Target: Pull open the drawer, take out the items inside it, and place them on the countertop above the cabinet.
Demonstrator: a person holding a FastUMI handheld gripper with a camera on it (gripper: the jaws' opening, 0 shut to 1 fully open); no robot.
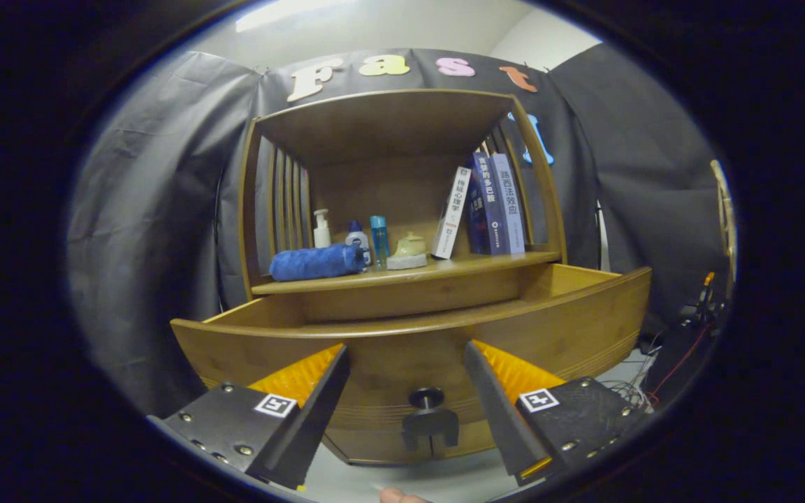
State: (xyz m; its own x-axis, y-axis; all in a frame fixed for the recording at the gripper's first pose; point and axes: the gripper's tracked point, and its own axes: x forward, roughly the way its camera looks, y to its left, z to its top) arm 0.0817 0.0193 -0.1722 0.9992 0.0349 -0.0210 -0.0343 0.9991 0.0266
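Note:
The wooden drawer [402, 349] stands pulled out from the cabinet, its curved front facing me. Its dark round knob [427, 399] sits low on the front, just ahead of my fingers and between them. My gripper [406, 356] is open, its two fingers spread to either side of the knob and touching nothing. The drawer's inside is hidden behind its front panel. Above it runs the cabinet's countertop [465, 267], with a rolled blue towel [317, 263] lying at its left end.
On the countertop stand a white pump bottle [321, 229], a small blue-capped bottle [356, 237], a blue tube [379, 240], a pale teapot-like piece [409, 251] and several books [490, 204] leaning right. Cables [682, 349] lie on the floor to the right.

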